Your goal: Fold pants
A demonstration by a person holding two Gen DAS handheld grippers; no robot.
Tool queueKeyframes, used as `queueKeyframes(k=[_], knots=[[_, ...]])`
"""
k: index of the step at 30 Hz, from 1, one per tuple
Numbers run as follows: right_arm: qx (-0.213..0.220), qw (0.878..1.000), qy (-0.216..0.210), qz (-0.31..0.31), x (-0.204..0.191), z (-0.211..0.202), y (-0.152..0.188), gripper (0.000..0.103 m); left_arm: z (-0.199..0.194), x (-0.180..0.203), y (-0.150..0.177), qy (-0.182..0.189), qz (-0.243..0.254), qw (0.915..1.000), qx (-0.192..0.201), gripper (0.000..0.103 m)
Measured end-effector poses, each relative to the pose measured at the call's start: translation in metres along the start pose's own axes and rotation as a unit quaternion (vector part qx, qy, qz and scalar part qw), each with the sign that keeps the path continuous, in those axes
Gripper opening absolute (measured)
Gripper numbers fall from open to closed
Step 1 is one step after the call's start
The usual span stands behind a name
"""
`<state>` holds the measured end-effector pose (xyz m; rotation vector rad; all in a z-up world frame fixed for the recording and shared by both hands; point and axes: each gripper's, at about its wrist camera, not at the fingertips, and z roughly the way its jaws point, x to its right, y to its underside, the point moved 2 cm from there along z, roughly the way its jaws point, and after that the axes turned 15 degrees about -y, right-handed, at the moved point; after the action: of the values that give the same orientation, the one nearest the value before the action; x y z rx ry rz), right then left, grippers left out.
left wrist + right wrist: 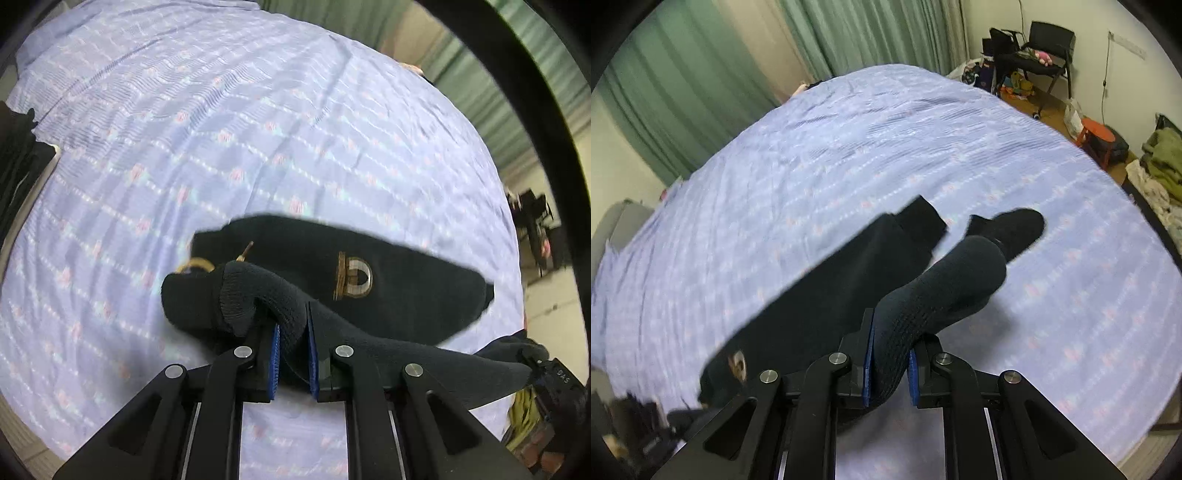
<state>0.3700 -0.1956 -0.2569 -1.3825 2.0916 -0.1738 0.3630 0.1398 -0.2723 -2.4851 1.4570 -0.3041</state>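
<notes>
Black pants (399, 295) with a gold buckle (351, 275) lie on a lilac patterned bedspread (221, 147). In the left wrist view my left gripper (293, 360) is shut on a ribbed black fold of the pants, which bulges up over the blue pads (275, 365). To the far right of that view the other gripper (554, 373) holds the same edge. In the right wrist view my right gripper (890, 371) is shut on a thick ribbed fold of the pants (942, 291), lifted off the bedspread (849, 147). The dark legs (849, 280) trail away to the left.
Green curtains (701, 74) hang behind the bed. Beyond the bed's far right corner stand a black chair (1045, 51), a red stool (1097, 136) and a heap of olive clothes (1163, 158). A dark garment (14, 166) hangs at the left edge of the left wrist view.
</notes>
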Motion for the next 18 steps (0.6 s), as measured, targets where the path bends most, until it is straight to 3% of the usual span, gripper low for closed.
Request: queueKeyframes(k=[5, 10, 11, 12, 13, 15, 18], knots=[[0.006, 1.000, -0.003, -0.015, -0.021, 0.050, -0.028, 0.015, 0.029, 0.004, -0.018, -0.010, -0.016, 0.9998, -0.002, 0.014], [-0.023, 0.999, 0.000, -0.028, -0.027, 0.100, -0.040, 0.015, 0.068, 0.024, -0.032, -0.030, -0.004, 0.9977, -0.061, 0.020], [-0.026, 0.999, -0.004, -0.030, -0.028, 0.104, -0.041, 0.020, 0.067, 0.025, -0.033, -0.029, 0.004, 0.9977, -0.061, 0.022], [-0.026, 0.999, -0.008, -0.032, -0.030, 0.106, -0.043, 0.031, 0.063, 0.026, -0.033, -0.027, 0.013, 0.9980, -0.056, 0.036], [-0.021, 0.999, -0.010, -0.037, -0.032, 0.103, -0.044, 0.039, 0.054, 0.027, -0.033, -0.024, 0.021, 0.9984, -0.046, 0.059], [-0.004, 0.999, -0.009, -0.048, -0.036, 0.090, -0.045, 0.067, 0.023, 0.028, -0.031, -0.015, 0.035, 0.9993, -0.004, 0.085], [0.037, 0.996, -0.007, -0.081, -0.047, 0.055, -0.042, 0.071, -0.017, 0.033, -0.029, -0.010, 0.078, 0.9949, 0.062, 0.091]])
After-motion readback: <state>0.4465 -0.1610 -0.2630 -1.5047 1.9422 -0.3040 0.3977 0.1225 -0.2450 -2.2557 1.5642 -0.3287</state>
